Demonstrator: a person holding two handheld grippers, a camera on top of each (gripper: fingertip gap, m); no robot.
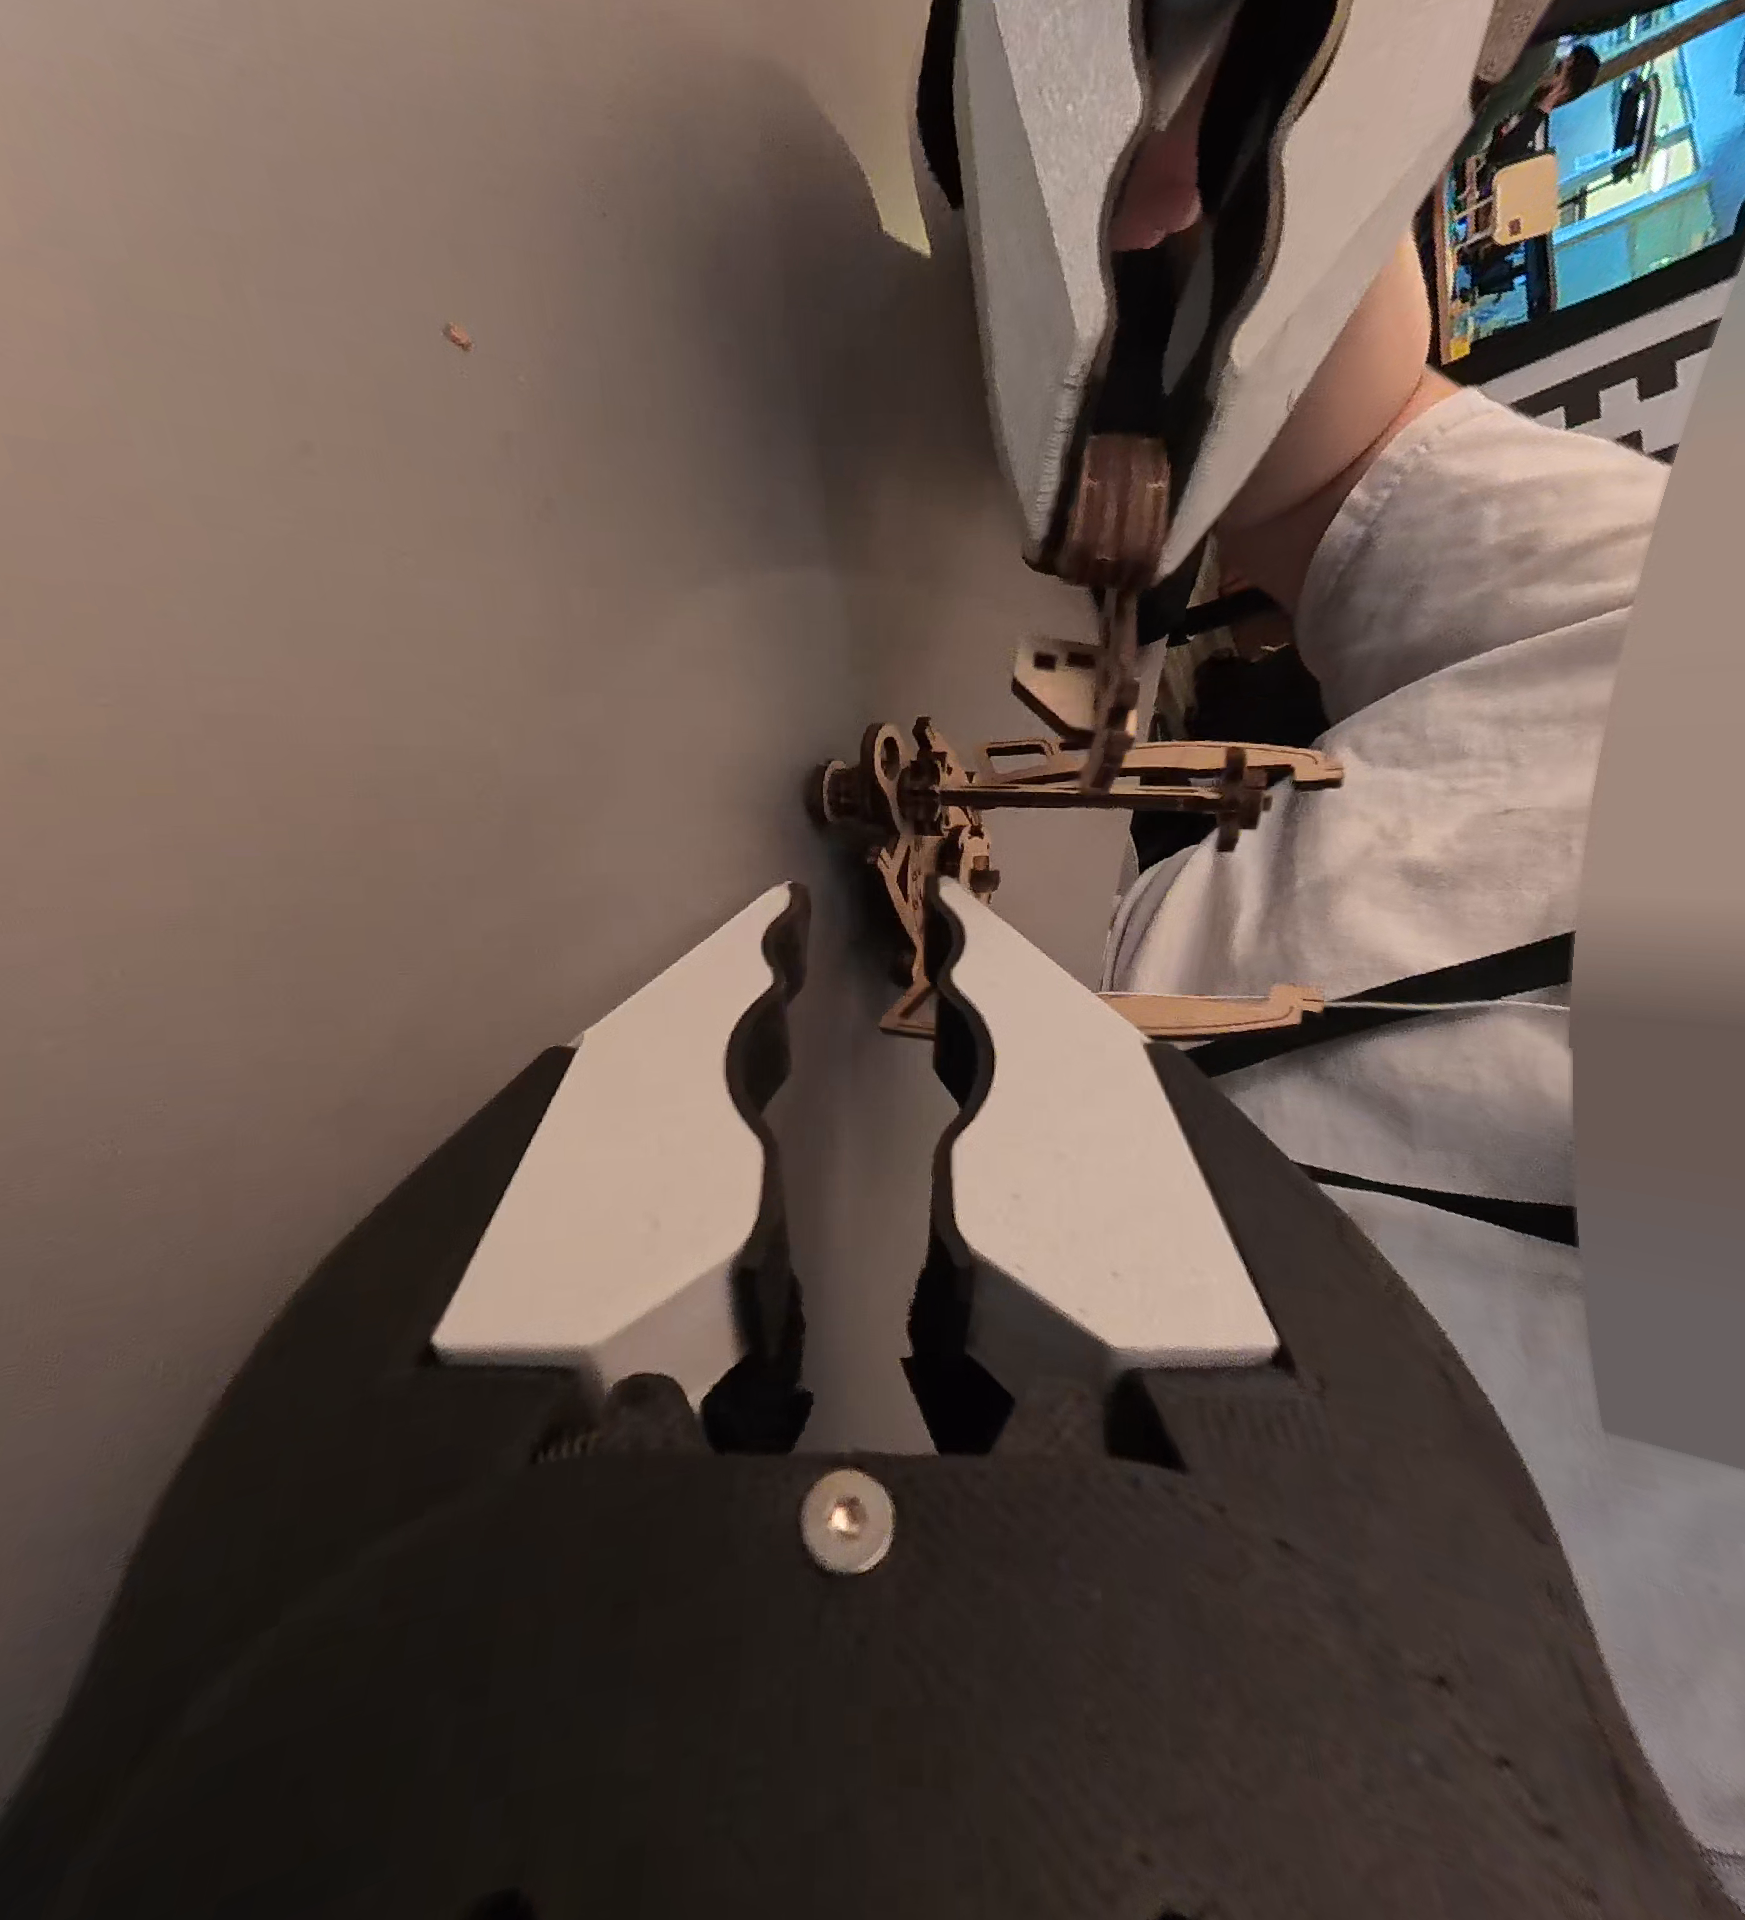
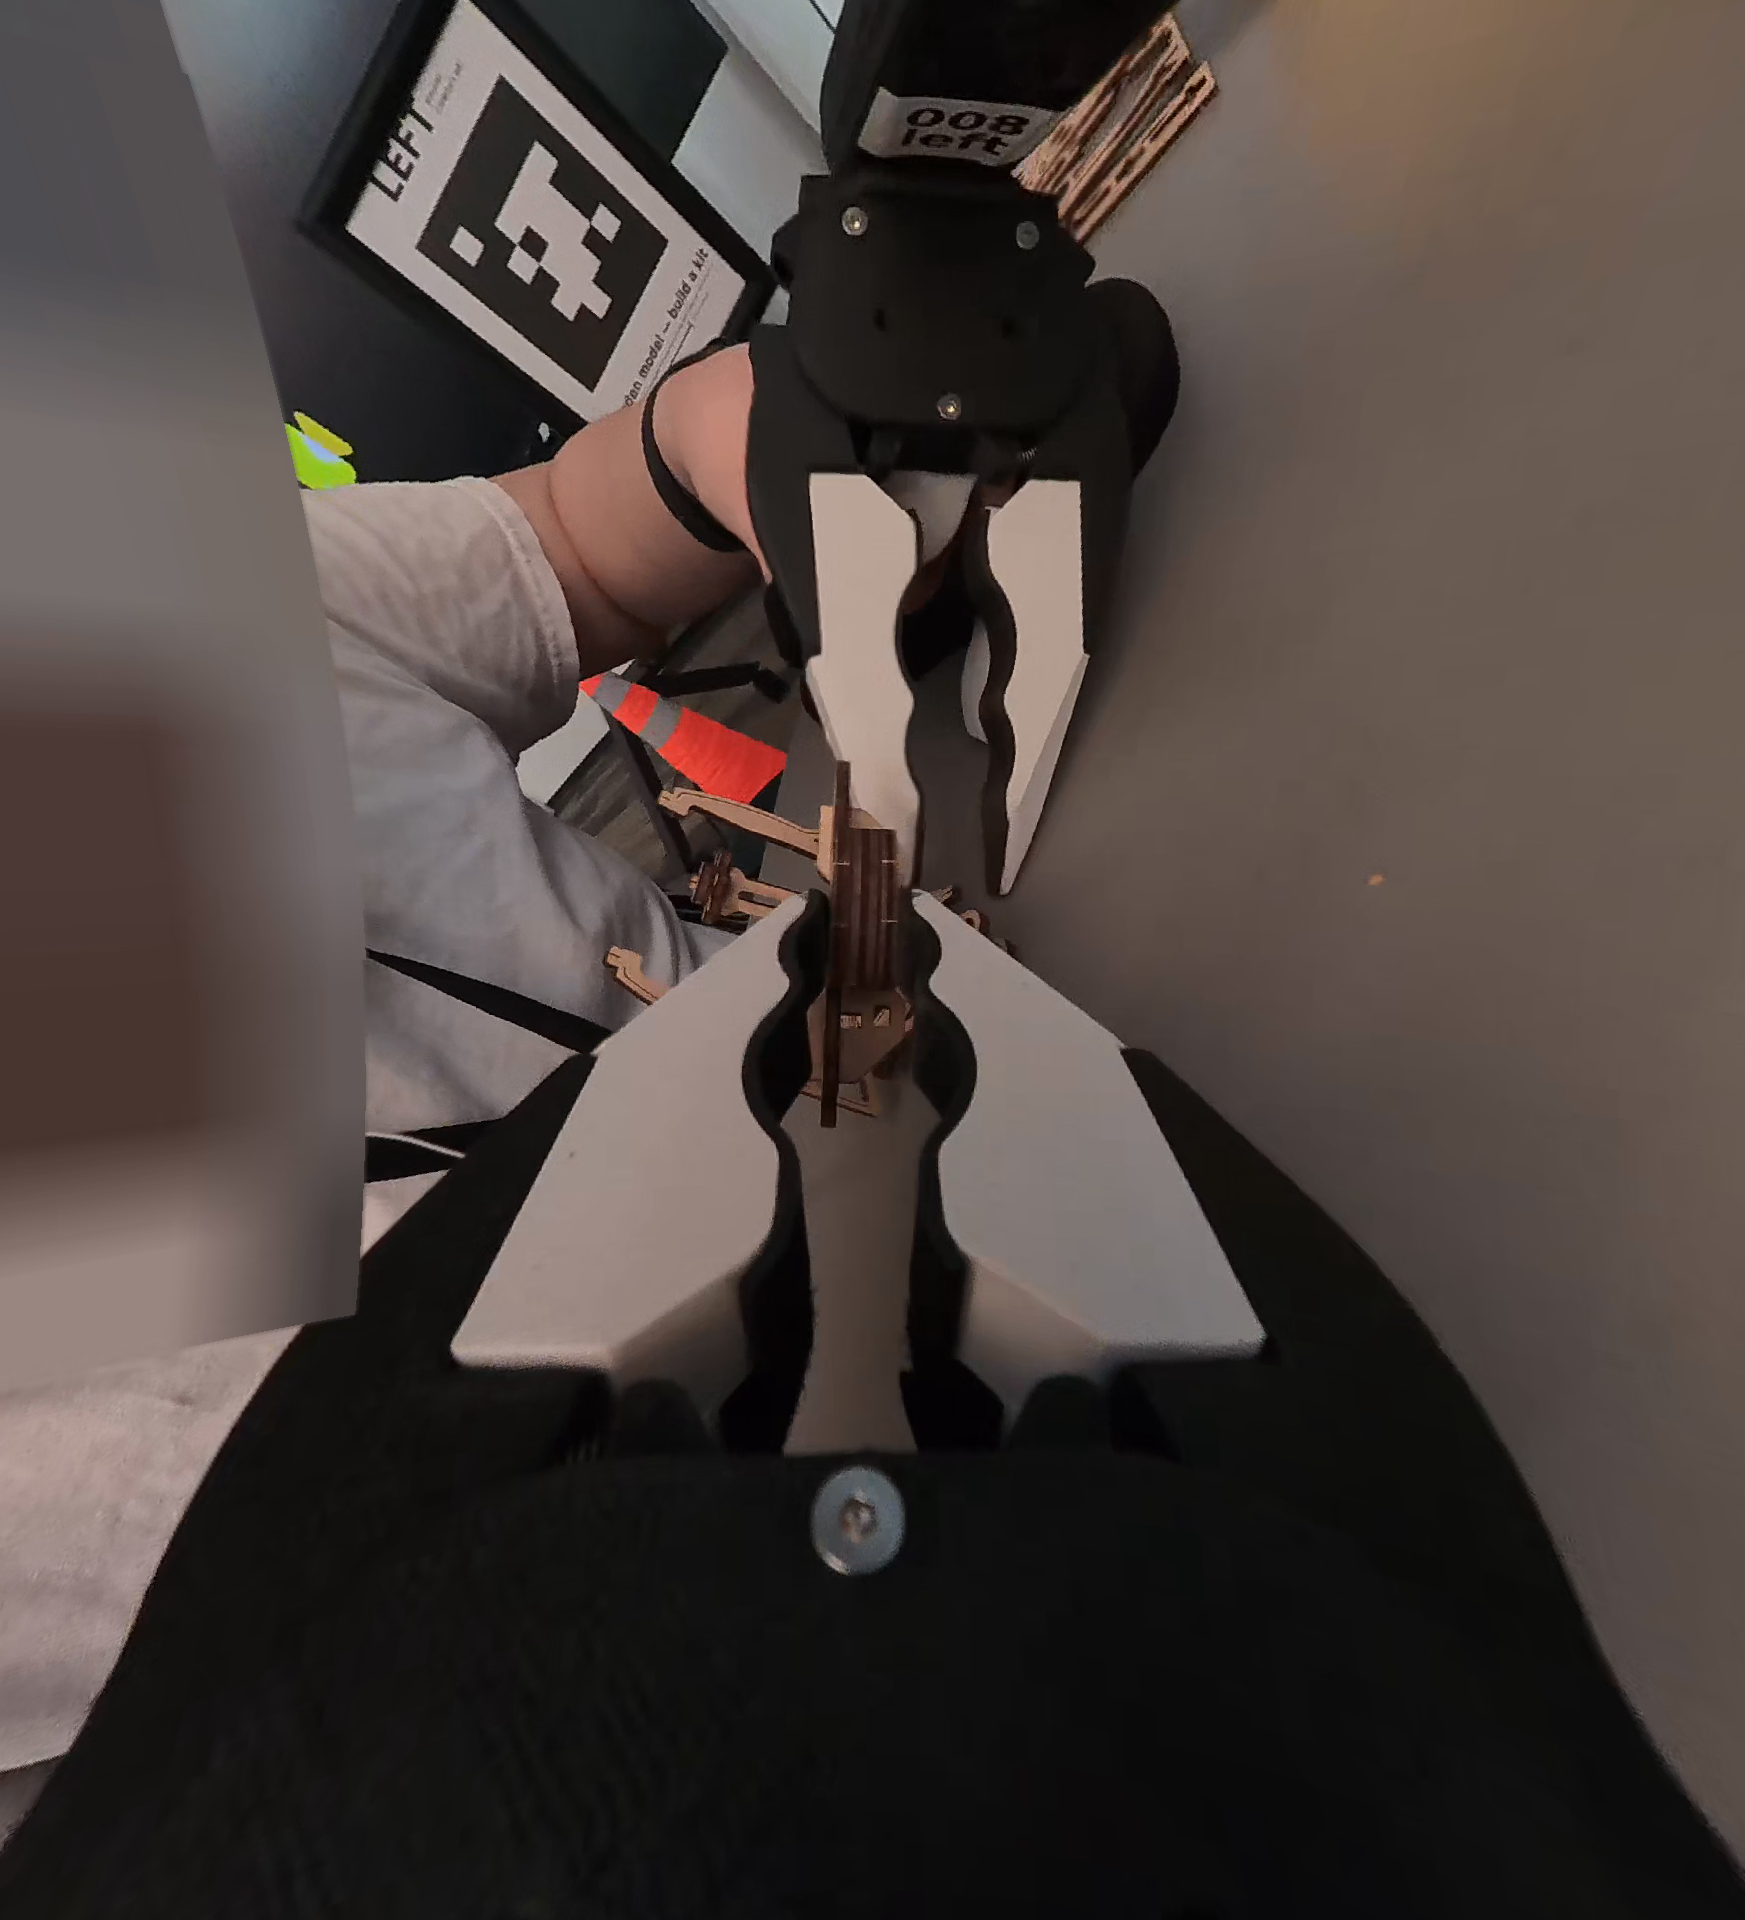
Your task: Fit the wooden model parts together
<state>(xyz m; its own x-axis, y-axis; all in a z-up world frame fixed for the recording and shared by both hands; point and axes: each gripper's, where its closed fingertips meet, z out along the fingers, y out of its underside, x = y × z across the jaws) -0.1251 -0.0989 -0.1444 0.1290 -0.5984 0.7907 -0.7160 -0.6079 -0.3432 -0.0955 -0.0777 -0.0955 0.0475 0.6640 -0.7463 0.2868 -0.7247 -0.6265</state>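
Note:
A partly built wooden model point(image 1: 1076, 790) of thin laser-cut pieces rests against the grey table point(image 1: 328, 623). My left gripper point(image 1: 870, 891) is open, and its right fingertip point(image 1: 951, 904) lies against the model's lower end. Nothing sits between its fingers. My right gripper point(image 2: 863, 909) is shut on a layered wooden part point(image 2: 863, 883). In the left wrist view it comes in from the top point(image 1: 1112, 566) and holds that part point(image 1: 1117, 499) at the model's upper side. In the right wrist view the left gripper point(image 2: 961, 862) hangs open just beyond the part.
A person in a white shirt point(image 1: 1470, 727) sits close behind the model. A framed black-and-white marker card point(image 2: 535, 239), an orange and grey cone point(image 2: 702, 748) and a cut-out wooden sheet point(image 2: 1117, 135) lie farther off. A screen point(image 1: 1626, 177) stands at the back. Spacing between my two grippers at the tips: around 7 cm.

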